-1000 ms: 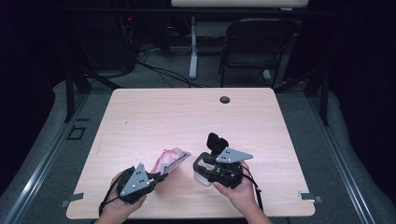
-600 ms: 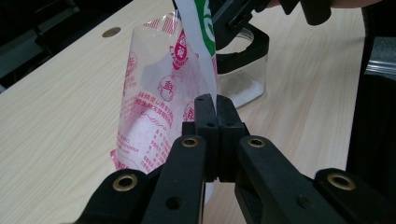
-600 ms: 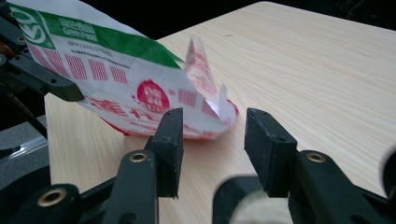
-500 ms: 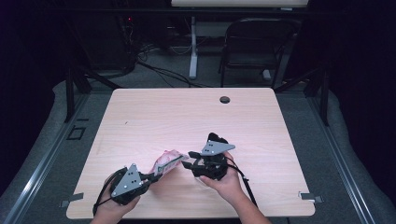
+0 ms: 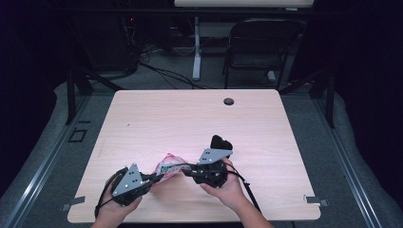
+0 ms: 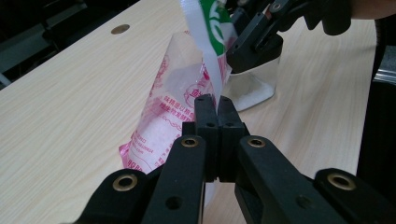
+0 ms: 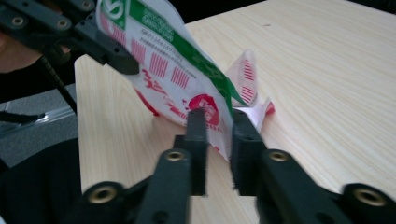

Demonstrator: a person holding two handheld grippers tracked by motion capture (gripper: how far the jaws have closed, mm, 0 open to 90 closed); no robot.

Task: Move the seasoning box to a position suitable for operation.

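A wooden table [image 5: 190,118] is seen, and near its front edge a pink and green plastic bag [image 5: 167,167] is held up between both grippers. Its edge is pinched by the left gripper [image 6: 213,103]. The right gripper [image 7: 218,122] jaws have just been closing around the bag's other edge.

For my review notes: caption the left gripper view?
Left tool pinches the plastic packet's edge; right tool grips its top.
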